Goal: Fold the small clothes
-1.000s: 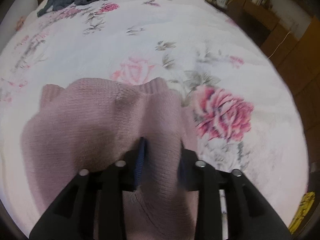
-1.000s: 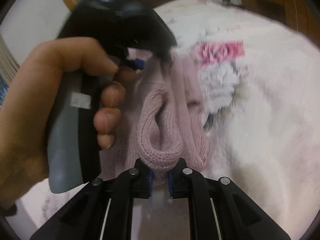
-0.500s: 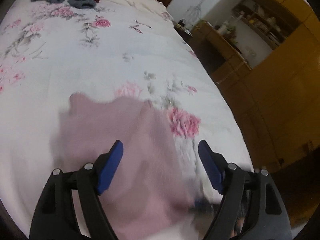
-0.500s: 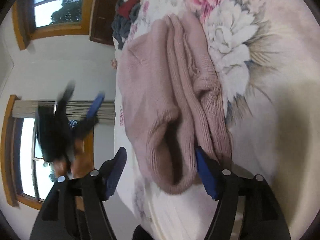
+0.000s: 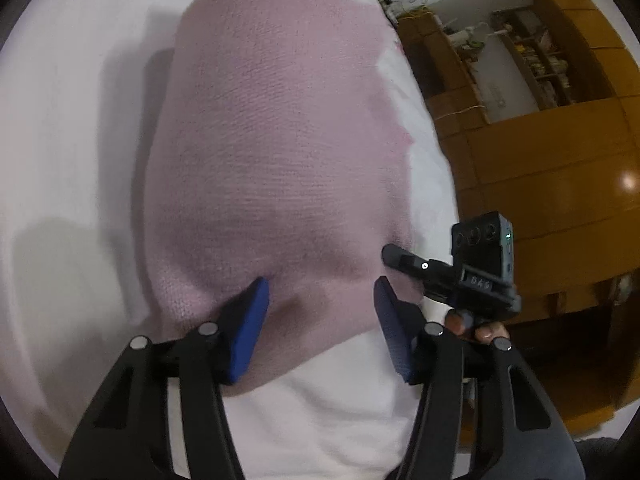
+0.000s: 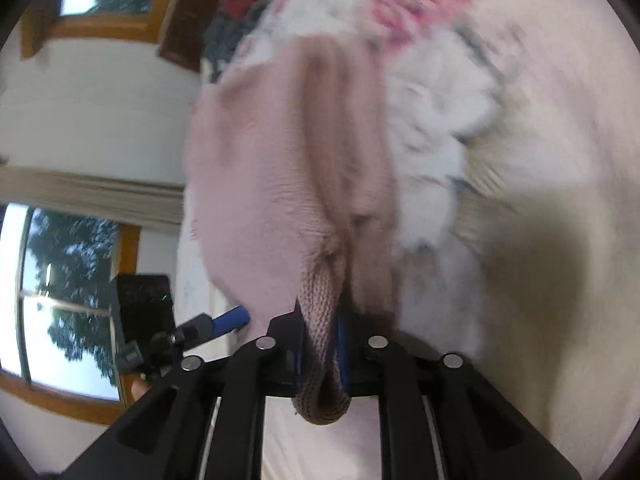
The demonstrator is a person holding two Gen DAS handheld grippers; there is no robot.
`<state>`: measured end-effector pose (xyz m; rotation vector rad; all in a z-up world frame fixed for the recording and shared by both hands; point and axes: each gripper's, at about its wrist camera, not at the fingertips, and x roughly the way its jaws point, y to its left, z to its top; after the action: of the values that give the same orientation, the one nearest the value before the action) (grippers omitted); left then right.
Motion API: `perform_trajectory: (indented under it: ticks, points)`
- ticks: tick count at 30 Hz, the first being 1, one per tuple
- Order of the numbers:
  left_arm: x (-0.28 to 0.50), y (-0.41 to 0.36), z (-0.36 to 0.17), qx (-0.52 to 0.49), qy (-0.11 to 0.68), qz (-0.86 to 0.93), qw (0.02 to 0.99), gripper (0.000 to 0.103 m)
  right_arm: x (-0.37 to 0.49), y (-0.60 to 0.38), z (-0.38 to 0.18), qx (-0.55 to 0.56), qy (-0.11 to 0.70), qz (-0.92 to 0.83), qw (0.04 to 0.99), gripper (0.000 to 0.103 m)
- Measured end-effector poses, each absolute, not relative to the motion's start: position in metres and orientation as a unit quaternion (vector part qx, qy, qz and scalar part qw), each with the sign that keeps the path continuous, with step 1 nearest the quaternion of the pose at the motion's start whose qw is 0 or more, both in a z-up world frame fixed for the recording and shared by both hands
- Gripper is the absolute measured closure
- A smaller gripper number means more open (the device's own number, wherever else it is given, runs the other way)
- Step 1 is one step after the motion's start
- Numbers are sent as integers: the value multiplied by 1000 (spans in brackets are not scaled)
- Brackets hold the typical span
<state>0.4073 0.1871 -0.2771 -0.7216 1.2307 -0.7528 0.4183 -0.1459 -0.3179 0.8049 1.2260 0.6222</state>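
Observation:
A pink knit sweater [image 5: 276, 128] lies on the white floral bedspread [image 5: 72, 120]. In the left wrist view my left gripper [image 5: 320, 308] stands open, its blue pads [image 5: 248, 328] straddling the sweater's near edge without pinching it. In the right wrist view my right gripper [image 6: 320, 324] is shut on a ribbed fold of the sweater [image 6: 280, 152], which bunches and hangs between its fingers. The right gripper [image 5: 404, 260] also shows at the sweater's right edge, held by a hand [image 5: 476, 328]. The left gripper [image 6: 230, 318] shows at the sweater's left side.
A pile of grey and red clothes [image 6: 240, 12] lies at the far end of the bed. Wooden cabinets and shelves [image 5: 540, 152] stand past the bed's right edge. Windows [image 6: 60, 280] and a wall are on the other side.
Both grippers let go of the sweater and opened. The left one has since come down open over the sweater's near edge. The right one has shut again on a ribbed fold.

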Motion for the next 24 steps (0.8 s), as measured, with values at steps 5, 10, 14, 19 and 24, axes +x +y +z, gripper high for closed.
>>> perform_trajectory:
  ticks: [5,10,14,19,24]
  points:
    - [456,212,-223,-337,486,-350,726,45,453,-156,-279,354,514,248,741,49]
    - [512,210,-242,-342,513,-332,713,46,506,-128,-293,319,559,232,729,47]
    - [532,205,-276,-339,536,-300,713,57,507,-133,-299,314,558,237,731,78]
    - [535,194,-298,-340,530,-285,723,73,501,-151,-308,318,540,221,747,91]
    - [526,223,-272,-344,504,-300,733,67,508,-163,-298,362,516,243,738,65]
